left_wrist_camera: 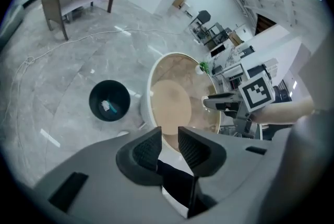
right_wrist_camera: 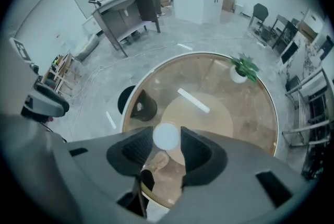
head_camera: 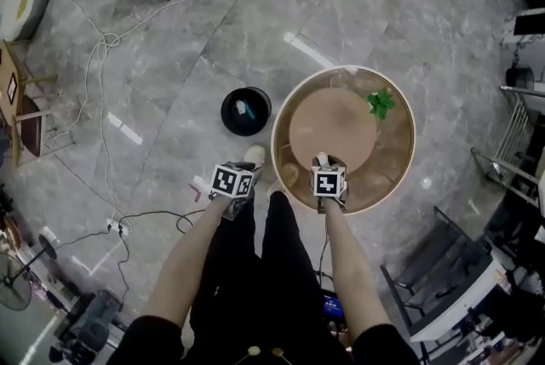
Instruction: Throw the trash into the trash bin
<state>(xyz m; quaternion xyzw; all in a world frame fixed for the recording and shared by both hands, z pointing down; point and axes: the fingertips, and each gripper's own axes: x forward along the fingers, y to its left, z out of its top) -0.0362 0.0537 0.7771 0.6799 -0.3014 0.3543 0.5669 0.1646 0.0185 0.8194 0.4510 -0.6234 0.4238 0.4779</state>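
Note:
The black trash bin [head_camera: 246, 111] stands on the floor just left of the round glass table [head_camera: 400, 176], with a pale bit of trash [left_wrist_camera: 107, 107] lying inside it. My right gripper [right_wrist_camera: 167, 140] hangs over the table's near edge, shut on a small white round piece of trash [right_wrist_camera: 166, 134]. In the head view the right gripper [head_camera: 322, 161] sits at the table's near rim. My left gripper [left_wrist_camera: 169, 139] is over the floor near the bin, its jaws slightly apart with nothing between them. The left gripper [head_camera: 247, 168] is left of the table, below the bin.
A small potted plant [head_camera: 381, 102] stands at the table's far right. Cables [head_camera: 102, 40] trail across the marble floor at left. A desk [right_wrist_camera: 130, 11] with two persons behind it is at the back; a dark chair [head_camera: 443, 287] stands at lower right.

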